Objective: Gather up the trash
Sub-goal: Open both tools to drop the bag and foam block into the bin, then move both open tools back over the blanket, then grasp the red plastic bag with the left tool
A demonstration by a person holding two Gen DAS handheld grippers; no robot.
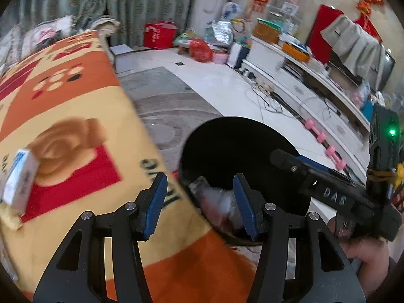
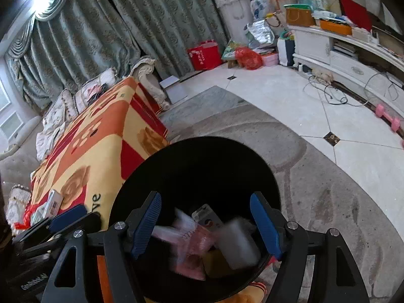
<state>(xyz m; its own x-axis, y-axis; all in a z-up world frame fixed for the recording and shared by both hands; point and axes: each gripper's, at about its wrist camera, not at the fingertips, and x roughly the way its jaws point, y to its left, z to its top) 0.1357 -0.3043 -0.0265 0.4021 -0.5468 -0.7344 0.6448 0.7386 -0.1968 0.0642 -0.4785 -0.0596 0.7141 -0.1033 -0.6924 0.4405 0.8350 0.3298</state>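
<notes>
A black round trash bin (image 2: 176,174) stands on the floor beside the blanket-covered table. Inside it lie pink wrappers (image 2: 194,245), a small card pack (image 2: 209,219) and a blurred white block (image 2: 240,242). My right gripper (image 2: 205,227) is open and empty, right above the bin's mouth. My left gripper (image 1: 200,202) is open and empty over the table edge and the bin's rim (image 1: 242,136); crumpled wrapper trash (image 1: 217,202) shows in the bin. A white and blue carton (image 1: 20,176) lies on the table at left; it also shows in the right wrist view (image 2: 51,203).
The table wears an orange, yellow and red blanket (image 1: 75,106). A grey rug (image 2: 328,189) covers the floor around the bin. A white TV cabinet (image 1: 303,88) with cables and pink dumbbells (image 1: 325,144) runs along the right. Bags crowd the far corner; a sofa stands behind the table.
</notes>
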